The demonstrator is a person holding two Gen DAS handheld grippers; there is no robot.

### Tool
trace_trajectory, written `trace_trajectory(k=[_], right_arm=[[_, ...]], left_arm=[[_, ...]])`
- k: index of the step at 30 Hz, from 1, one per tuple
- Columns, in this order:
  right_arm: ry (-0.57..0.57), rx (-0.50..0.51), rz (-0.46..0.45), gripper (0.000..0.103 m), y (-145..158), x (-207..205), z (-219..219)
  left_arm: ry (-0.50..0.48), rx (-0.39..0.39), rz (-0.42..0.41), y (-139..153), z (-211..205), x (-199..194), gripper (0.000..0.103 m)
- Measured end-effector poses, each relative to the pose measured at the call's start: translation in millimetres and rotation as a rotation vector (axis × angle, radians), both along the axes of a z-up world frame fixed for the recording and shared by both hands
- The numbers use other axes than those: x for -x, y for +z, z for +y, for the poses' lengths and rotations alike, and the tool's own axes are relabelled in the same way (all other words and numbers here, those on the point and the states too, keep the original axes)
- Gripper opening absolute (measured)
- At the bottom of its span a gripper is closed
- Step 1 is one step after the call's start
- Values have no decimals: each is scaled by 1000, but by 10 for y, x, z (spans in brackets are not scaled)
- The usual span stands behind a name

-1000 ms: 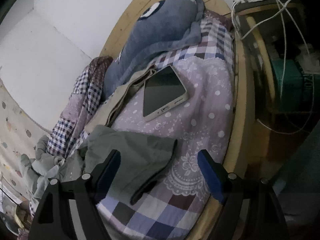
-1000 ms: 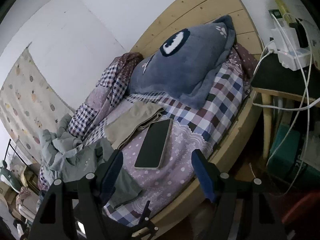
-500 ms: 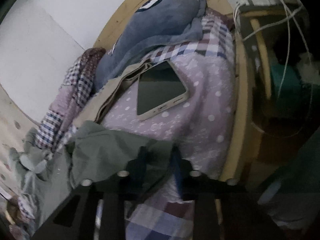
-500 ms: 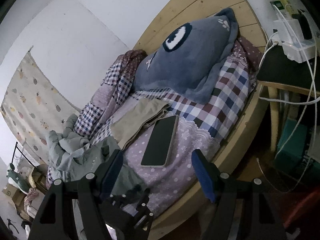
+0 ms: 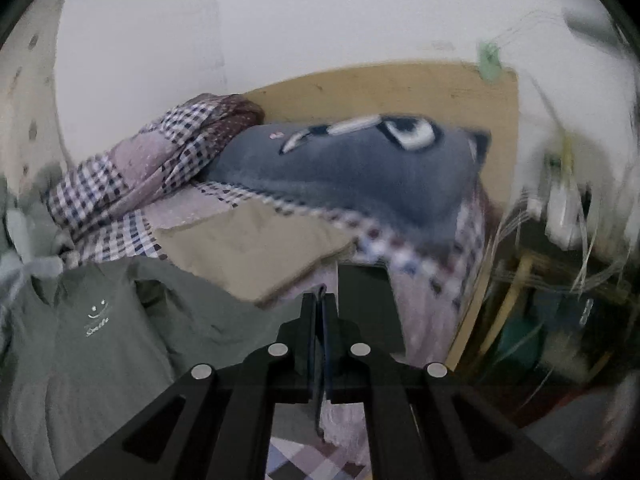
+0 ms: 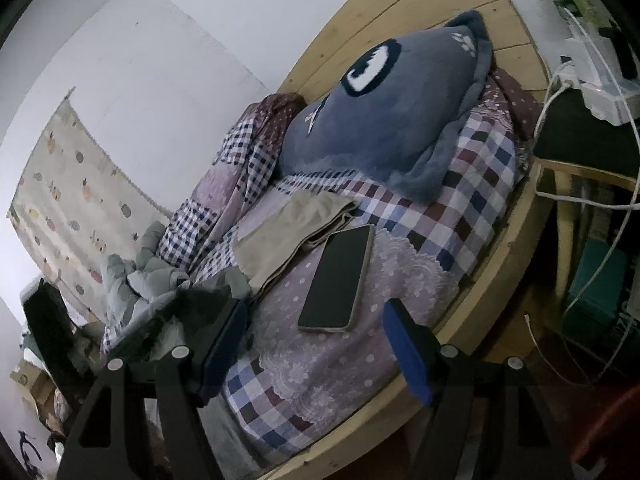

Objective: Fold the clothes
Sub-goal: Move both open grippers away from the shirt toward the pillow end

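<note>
The left gripper (image 5: 319,300), jaws pressed together on a thin fabric edge, lifts the green shirt (image 5: 100,332) above the bed (image 6: 400,240). The right gripper (image 6: 316,332) hovers with jaws wide apart and empty, a phone (image 6: 338,276) on the quilt just ahead, the bed's wooden edge (image 6: 492,276) nearby.

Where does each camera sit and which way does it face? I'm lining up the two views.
Left wrist: on the left gripper, low over the bed, facing the headboard across a green shirt; its black fingers show, shut, blurred.
Right wrist: on the right gripper, higher by the bed's edge, tilted, facing the phone; its blue-padded fingers show, open and empty.
Shared: grey pillow, folded beige cloth, checked bedding, headboard.
</note>
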State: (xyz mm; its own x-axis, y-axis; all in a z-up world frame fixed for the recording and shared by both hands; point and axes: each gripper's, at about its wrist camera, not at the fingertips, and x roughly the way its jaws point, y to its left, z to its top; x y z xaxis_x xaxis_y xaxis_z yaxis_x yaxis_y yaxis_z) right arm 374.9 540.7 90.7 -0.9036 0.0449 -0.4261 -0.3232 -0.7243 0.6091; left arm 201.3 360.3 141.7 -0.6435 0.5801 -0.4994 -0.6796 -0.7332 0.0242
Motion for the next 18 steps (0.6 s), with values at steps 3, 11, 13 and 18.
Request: trace_trajectory(k=[3, 11, 13, 18], right_arm=[[30, -15, -15, 75, 9, 71, -66], [237, -57, -65, 75, 32, 499, -387], [292, -69, -87, 75, 26, 674, -473], [428, -137, -132, 75, 16, 1200, -742]], left_arm=[[12, -100, -90, 347, -159, 335, 1], [85, -361, -207, 1308, -719, 1292, 1], [106, -410, -206, 1553, -873, 1479, 1], [142, -439, -134, 2111, -1081, 1825, 1]])
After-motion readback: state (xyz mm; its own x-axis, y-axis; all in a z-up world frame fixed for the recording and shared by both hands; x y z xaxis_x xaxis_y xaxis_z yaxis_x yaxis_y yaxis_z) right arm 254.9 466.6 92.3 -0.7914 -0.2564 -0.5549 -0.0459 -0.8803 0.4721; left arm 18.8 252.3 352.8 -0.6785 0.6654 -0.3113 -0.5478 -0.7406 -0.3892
